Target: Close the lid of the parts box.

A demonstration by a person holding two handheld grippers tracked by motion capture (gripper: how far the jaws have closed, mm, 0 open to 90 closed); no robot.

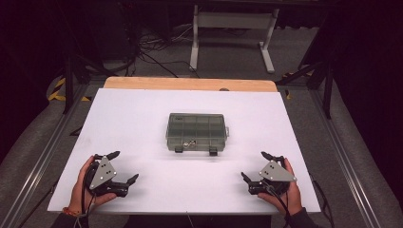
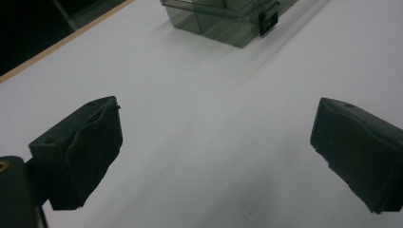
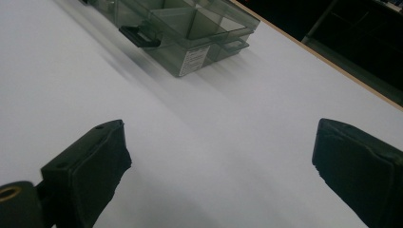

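From the high view, I hold a left hand-held gripper (image 1: 121, 168) and a right hand-held gripper (image 1: 254, 166), both resting on the near part of the white bench (image 1: 142, 123), well apart from each other, each with its jaws spread wide and holding nothing. A smoky, see-through compartment box (image 1: 196, 131) lies closed at the middle of the bench, between the two grippers and farther from me, with two dark latches (image 1: 213, 151) on its near edge. In the left gripper view, my two black jaws stand apart over bare white surface, and the box's corner and one latch (image 2: 267, 21) sit far ahead toward the upper right. In the right gripper view, my jaws are likewise released, and the box (image 3: 190, 33) lies ahead toward the upper left, its inner dividers visible through the lid and a latch (image 3: 139, 36) sticking out toward me. I judge the step in hand is reaching for the box; to do it well I should bring both grippers in level and slow, steady the body with one and address a latch squarely with the other so the light box does not skid.
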